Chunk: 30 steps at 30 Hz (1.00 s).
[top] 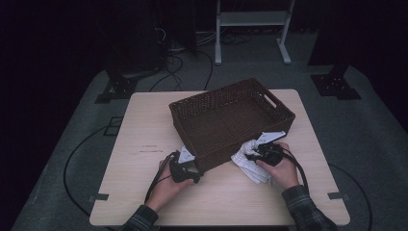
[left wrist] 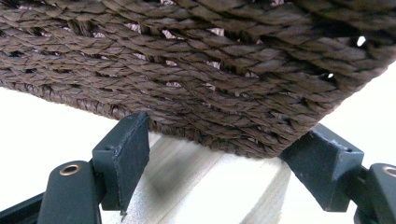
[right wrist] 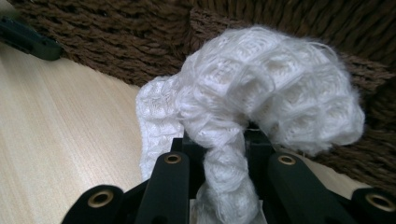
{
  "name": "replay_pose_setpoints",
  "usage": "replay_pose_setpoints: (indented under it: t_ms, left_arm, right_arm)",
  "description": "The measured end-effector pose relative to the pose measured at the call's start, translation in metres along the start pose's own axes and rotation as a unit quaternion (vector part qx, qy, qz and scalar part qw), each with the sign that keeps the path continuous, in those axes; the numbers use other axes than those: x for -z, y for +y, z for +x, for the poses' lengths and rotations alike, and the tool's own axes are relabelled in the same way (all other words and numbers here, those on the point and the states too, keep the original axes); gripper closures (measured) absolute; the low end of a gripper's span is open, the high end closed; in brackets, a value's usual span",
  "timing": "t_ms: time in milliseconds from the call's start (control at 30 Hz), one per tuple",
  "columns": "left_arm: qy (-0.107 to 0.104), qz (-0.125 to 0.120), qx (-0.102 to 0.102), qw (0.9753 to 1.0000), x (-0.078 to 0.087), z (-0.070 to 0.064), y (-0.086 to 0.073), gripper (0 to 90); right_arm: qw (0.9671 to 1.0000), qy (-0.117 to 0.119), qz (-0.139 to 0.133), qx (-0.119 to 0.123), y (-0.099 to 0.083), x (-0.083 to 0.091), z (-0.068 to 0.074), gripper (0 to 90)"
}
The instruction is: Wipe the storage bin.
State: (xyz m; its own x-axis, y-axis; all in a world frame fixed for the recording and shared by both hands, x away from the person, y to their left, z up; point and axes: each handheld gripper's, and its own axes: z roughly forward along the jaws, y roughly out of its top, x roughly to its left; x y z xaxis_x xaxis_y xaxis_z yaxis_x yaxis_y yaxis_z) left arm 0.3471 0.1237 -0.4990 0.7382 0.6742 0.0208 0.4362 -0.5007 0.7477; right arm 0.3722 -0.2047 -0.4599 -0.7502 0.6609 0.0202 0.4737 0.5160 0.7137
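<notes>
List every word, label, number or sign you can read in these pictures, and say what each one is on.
No text can be read.
Faint dark marks on the table, left of the basket: too small and blurred to read.
The basket, the white cloth clamped in the right tongs, and the open left tongs carry no lettering.

Lab or recording studio, not a home. Dark curtained surround. Light wood table (top: 144, 120) sits alone on a grey floor mat (top: 72, 144) with black tape marks and a cable loop. Black stand bases (top: 115, 89) at 10 and 2 o'clock, loose cables (top: 178, 62) and a white metal frame (top: 252, 29) at 12.
</notes>
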Motion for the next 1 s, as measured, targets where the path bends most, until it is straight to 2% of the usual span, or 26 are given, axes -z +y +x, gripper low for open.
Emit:
replay_pose_setpoints:
  t_ms: [533,800,1000]
  left_arm:
    - [0.000,0.000,0.000,1.0000,0.000,0.000,0.000,23.6]
    - [0.000,0.000,0.000,1.0000,0.000,0.000,0.000,23.6]
    - [0.000,0.000,0.000,1.0000,0.000,0.000,0.000,23.6]
  right_arm:
    - [0.9992,0.012,0.035,0.011,-0.003,-0.022,0.007,75.7]
    - [0.9993,0.007,0.033,0.016,-0.002,-0.021,0.010,75.8]
    - [0.9995,0.005,0.009,0.030,0.006,-0.007,0.018,76.0]
